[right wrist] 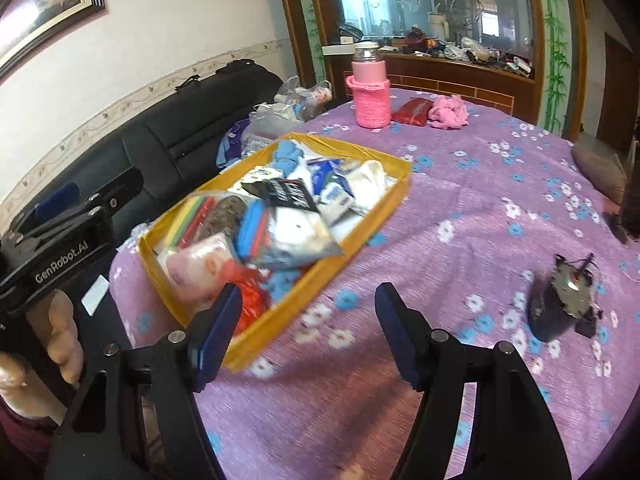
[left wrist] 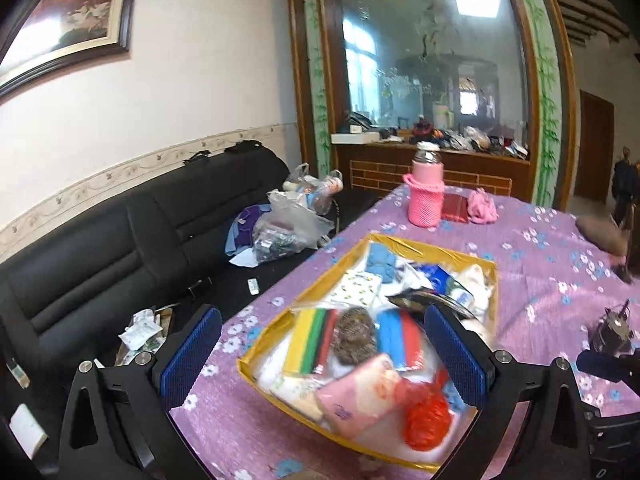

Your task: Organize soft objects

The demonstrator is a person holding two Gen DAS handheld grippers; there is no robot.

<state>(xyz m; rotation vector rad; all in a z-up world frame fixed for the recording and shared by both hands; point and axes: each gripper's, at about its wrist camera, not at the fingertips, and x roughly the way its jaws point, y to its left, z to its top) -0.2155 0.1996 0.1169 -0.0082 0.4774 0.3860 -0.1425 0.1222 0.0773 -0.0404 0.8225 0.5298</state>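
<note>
Far left, a black upholstered sofa (left wrist: 120,248) runs along the wall, with clear plastic bags of clutter (left wrist: 288,224) heaped on its seat near the corner of the round table with the purple flowered cloth (right wrist: 460,208). The left gripper (left wrist: 320,356) hovers above the near end of a shallow yellow-rimmed cardboard tray (left wrist: 408,242), its blue-padded fingers (left wrist: 192,354) spread wide with nothing between them. In the tray lie the soft things: a pack of yellow, green and red sponge cloths (left wrist: 310,340), beside it a grey-brown metal scouring ball (left wrist: 356,334), then a blue and red sponge pack (left wrist: 400,338); nearer the camera sit a pink tissue packet (left wrist: 360,392) and a crumpled red plastic bag (left wrist: 426,416). Toward the far end are a light blue folded cloth (left wrist: 380,262) and white packets (right wrist: 368,184); in the right wrist view a black and silver foil pouch (right wrist: 288,216) lies over the middle of the pile. The right gripper (right wrist: 308,332) is poised over the tray's near corner and the bare cloth beside it, its jaws likewise wide apart and holding nothing. Beyond the tray stand a flask in a pink knitted sleeve (right wrist: 370,92), a dark red wallet-like pouch (right wrist: 412,112) just right of it, and a pink fluffy bundle (right wrist: 448,112) next to that. Well to the right, apart from the tray, a small black device with a grey round face (right wrist: 560,300) rests on the cloth.
</note>
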